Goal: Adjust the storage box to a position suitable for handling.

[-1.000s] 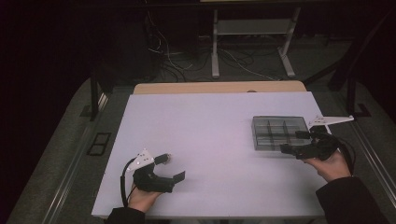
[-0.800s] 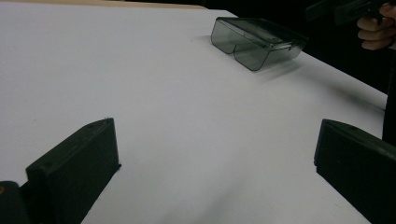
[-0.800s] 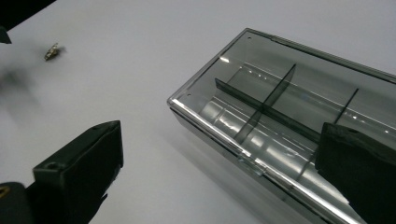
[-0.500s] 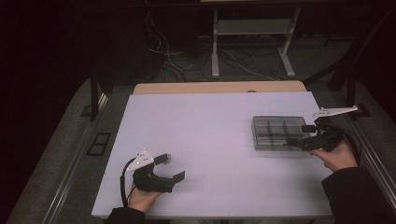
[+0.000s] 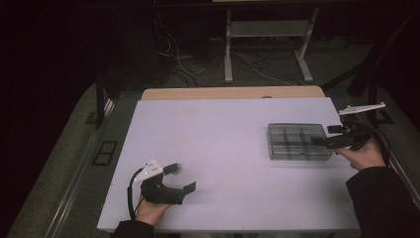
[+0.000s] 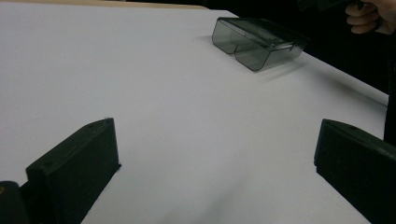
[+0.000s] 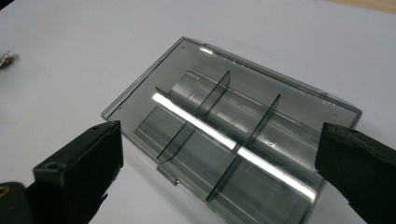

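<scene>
A smoky clear plastic box [image 5: 298, 141] with dividers inside lies flat at the right of the white board [image 5: 223, 134]. My right gripper [image 5: 325, 135] hovers open at the box's right end, pointing left over it. In the right gripper view the box [image 7: 233, 130] lies under and between the spread jaws of the right gripper [image 7: 219, 172], with nothing held. My left gripper [image 5: 183, 177] rests open near the front left of the board. In the left gripper view the left gripper [image 6: 217, 186] has bare board between its jaws, and the box [image 6: 259, 42] sits far off.
A wooden table edge [image 5: 233, 92] runs behind the board. Beyond it are a metal stand [image 5: 267, 29] and cables [image 5: 183, 59] on a dark floor. Grey surface borders the board left and right, with a black frame [image 5: 104, 152] on the left side.
The right hand and its gripper have shifted a little to the right and farther back, alongside the box's right end. The left gripper and the box have stayed put.
</scene>
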Tool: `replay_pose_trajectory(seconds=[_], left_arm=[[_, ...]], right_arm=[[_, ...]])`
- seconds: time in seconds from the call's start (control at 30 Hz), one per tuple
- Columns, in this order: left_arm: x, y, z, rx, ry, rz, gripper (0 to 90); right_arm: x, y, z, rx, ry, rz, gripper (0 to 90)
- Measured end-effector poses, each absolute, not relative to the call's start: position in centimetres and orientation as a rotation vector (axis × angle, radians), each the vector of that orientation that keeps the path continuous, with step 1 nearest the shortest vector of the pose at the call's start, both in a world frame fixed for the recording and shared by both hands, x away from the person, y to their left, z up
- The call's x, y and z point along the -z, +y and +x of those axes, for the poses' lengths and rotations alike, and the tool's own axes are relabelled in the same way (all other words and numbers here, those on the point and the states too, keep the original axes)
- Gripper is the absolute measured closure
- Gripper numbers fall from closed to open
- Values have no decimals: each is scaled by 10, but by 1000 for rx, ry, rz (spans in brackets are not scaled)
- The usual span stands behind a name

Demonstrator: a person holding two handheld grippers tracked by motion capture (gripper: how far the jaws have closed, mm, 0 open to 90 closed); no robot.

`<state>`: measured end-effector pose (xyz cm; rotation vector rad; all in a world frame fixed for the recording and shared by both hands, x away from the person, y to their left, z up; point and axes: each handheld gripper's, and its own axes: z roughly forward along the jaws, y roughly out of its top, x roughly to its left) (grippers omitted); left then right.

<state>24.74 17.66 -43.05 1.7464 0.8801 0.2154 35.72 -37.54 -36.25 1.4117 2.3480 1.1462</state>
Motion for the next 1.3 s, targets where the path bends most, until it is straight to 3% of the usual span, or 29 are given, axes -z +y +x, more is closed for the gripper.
replay_pose_trajectory(seconds=[0.77,0.8,1.07,1.3], left_arm=[[431,176,248,-214,887,1739,0],[431,176,248,-214,887,1740,0],[431,176,248,-212,886,1740,0],[431,177,248,-212,886,1739,0]], right_arm=[[367,-406,392,-1040,2304,1525,9],[368,-406,393,-1040,2311,1516,85],[369,-405,398,-1037,2285,1473,239],[375,-408,403,-1006,2234,1496,455]])
